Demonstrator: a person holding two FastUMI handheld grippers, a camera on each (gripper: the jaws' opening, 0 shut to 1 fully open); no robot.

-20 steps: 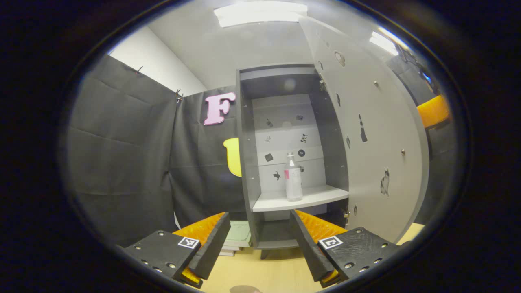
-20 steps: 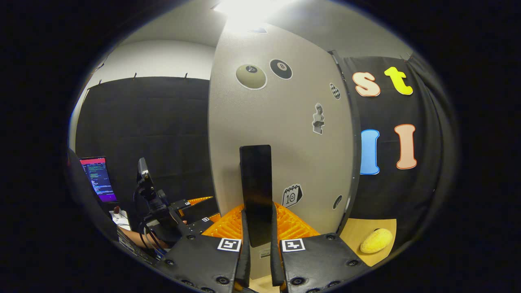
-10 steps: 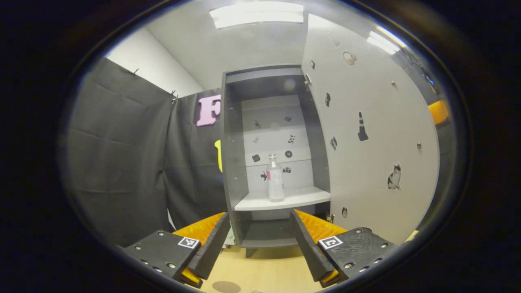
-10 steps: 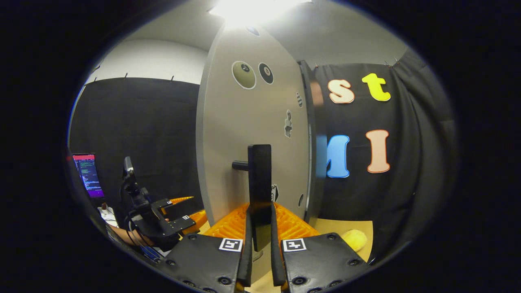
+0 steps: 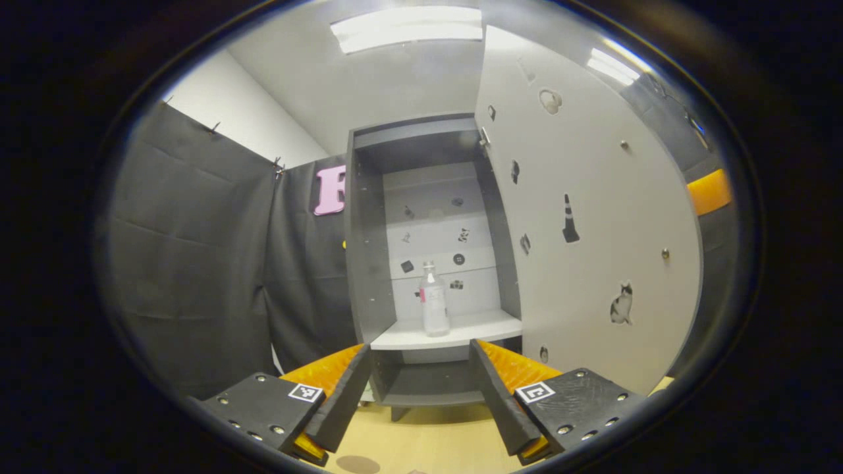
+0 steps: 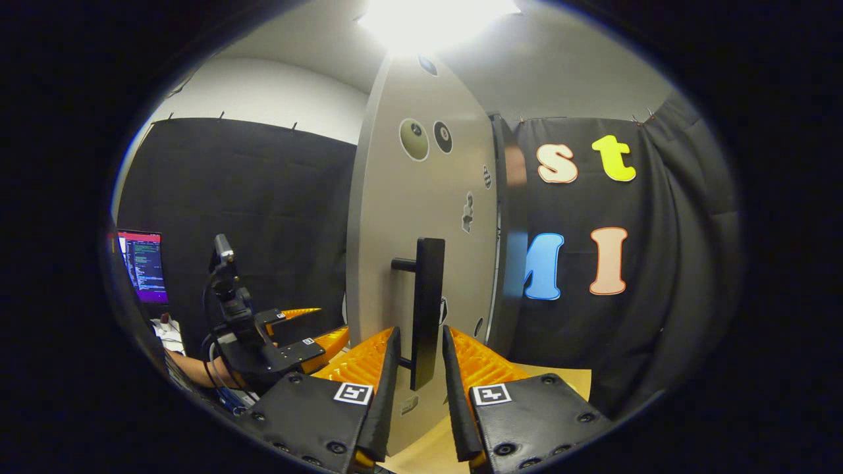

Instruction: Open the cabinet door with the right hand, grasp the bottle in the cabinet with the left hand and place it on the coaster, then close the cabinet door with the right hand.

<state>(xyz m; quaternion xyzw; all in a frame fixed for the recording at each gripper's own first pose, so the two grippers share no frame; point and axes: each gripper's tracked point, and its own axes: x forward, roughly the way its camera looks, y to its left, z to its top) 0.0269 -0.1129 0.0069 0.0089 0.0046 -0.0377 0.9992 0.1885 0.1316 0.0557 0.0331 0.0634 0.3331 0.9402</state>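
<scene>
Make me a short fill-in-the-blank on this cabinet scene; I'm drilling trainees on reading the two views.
1. The cabinet door stands ___.
2. The bottle stands upright on the cabinet's ___.
3. The right tongs straddle the door's black ___, fingers apart from it.
4. The left tongs hold ___.

Missing words: open; shelf; handle; nothing

Number 8 on billiard-ball sticker, cabinet door

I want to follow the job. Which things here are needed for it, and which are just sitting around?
Needed:
cabinet
cabinet door, open
door handle, between the right gripper's parted fingers
bottle, upright on the shelf
left gripper, open, short of the cabinet

Just around:
screen
stickers on the door
ceiling light
</scene>
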